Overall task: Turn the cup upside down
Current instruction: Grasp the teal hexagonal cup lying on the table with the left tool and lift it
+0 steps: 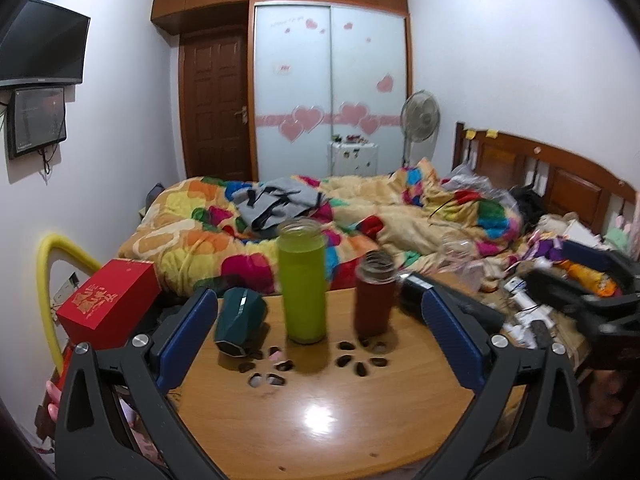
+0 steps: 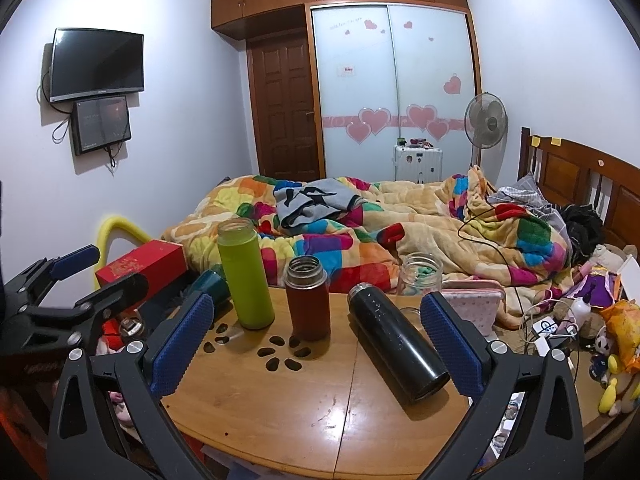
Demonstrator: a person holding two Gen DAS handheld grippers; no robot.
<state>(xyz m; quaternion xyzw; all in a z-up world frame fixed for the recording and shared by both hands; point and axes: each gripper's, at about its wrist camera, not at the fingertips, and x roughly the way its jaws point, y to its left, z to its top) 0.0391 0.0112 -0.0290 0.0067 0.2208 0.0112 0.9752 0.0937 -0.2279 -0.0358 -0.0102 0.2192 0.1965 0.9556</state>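
A dark green faceted cup (image 1: 239,325) lies tilted on its side at the left of the wooden table (image 1: 320,412), just right of my left gripper's left finger; in the right wrist view its top (image 2: 210,284) peeks out behind the green bottle. My left gripper (image 1: 318,320) is open and empty, fingers spread above the table. My right gripper (image 2: 316,322) is open and empty; it also shows at the right of the left wrist view (image 1: 576,300).
A tall green bottle (image 1: 303,280) and a brown bottle (image 1: 374,294) stand upright mid-table. A black flask (image 2: 396,344) lies on its side. A glass jar (image 2: 420,274), a red box (image 1: 108,304) and a cluttered bed (image 2: 380,224) lie behind.
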